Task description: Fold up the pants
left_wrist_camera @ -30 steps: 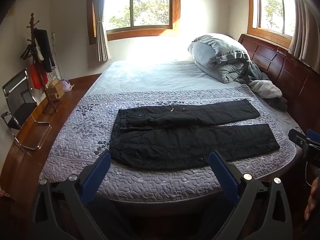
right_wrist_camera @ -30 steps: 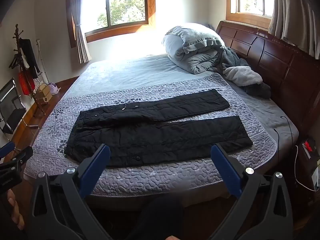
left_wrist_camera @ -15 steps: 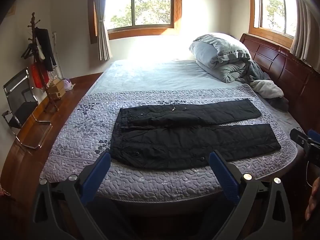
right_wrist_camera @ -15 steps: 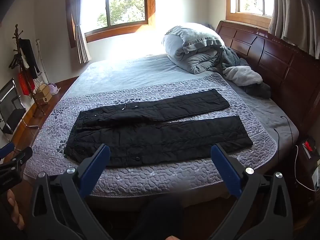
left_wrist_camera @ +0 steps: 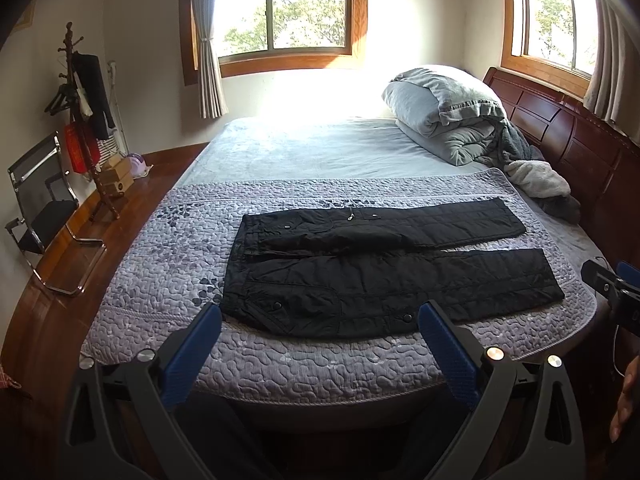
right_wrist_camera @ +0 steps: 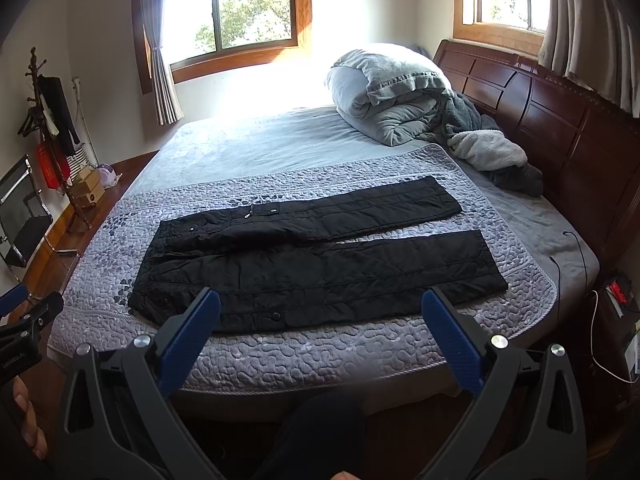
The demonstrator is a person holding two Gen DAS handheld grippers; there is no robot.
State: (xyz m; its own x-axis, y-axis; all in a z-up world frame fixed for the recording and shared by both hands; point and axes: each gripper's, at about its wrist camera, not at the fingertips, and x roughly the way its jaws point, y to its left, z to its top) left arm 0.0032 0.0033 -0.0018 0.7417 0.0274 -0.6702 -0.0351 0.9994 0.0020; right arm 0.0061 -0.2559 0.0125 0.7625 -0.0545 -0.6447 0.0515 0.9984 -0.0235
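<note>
Lying flat on the purple quilt (left_wrist_camera: 168, 248) on the bed (left_wrist_camera: 312, 148) is a pair of black pants (left_wrist_camera: 380, 280). The waist is on the left side and the two legs run out to the right. The legs lie side by side with a thin strip of quilt showing between them near the ends.

The left gripper (left_wrist_camera: 320, 330) hangs in the air at the near edge of the bed. Its jaws are spread wide apart. They hold nothing and touch nothing. From this view the blue pads (left_wrist_camera: 192, 354) sit just in front of the near edge of the pants, but they are not on the cloth.

The right gripper (right_wrist_camera: 320, 316) is beside it, also near the bed edge. Its jaws are spread wide too, with nothing between them and nothing touching them.

In the left view, the right gripper shows at the far right edge, with part of a hand (left_wrist_camera: 626, 396) below it. In the right view, the left gripper shows at the far left edge.

A folded grey blanket (left_wrist_camera: 440, 112) is piled at the head of the bed by the dark wood headboard (left_wrist_camera: 580, 148). A coat stand (left_wrist_camera: 84, 120) and a chair (left_wrist_camera: 40, 208) are off to the left.
</note>
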